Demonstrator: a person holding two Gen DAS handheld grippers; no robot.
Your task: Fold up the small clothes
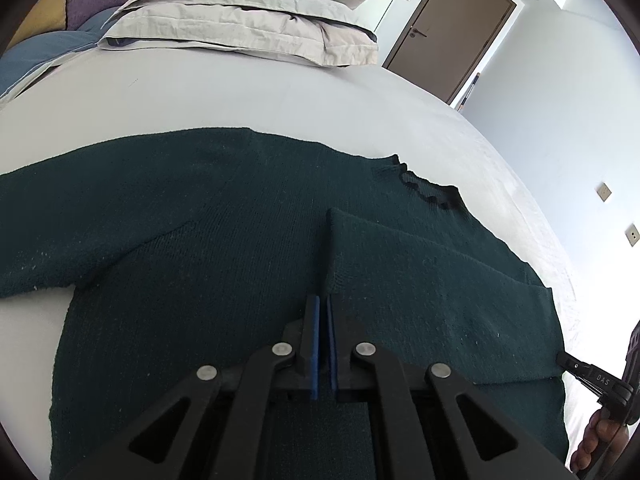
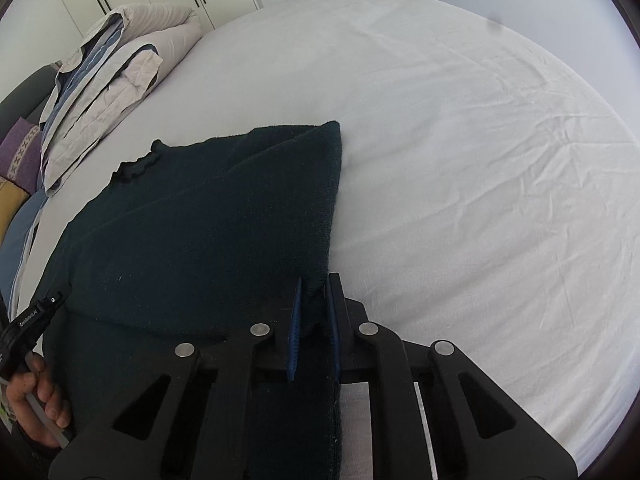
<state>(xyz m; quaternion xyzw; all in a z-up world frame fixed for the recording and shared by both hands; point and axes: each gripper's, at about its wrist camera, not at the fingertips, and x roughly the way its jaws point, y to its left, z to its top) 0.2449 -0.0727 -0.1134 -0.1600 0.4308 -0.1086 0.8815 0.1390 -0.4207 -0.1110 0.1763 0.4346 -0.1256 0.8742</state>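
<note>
sweater (image 1: 240,240): dark green | sheet (image 2: 460,140): white | door (image 1: 448,28): brown

bed (image 2: 460,140), white sheet | dark green sweater (image 1: 200,240) | folded bedding (image 1: 248,28)

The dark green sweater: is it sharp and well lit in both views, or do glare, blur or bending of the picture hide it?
Left wrist view: the sweater is sharp, its knit visible; the bed bulges from fisheye bending, and the wall beside the door is pale and bright. Right wrist view: the sweater is darker, with little texture; the sheet is bright yet keeps its wrinkles; no motion blur.
</note>
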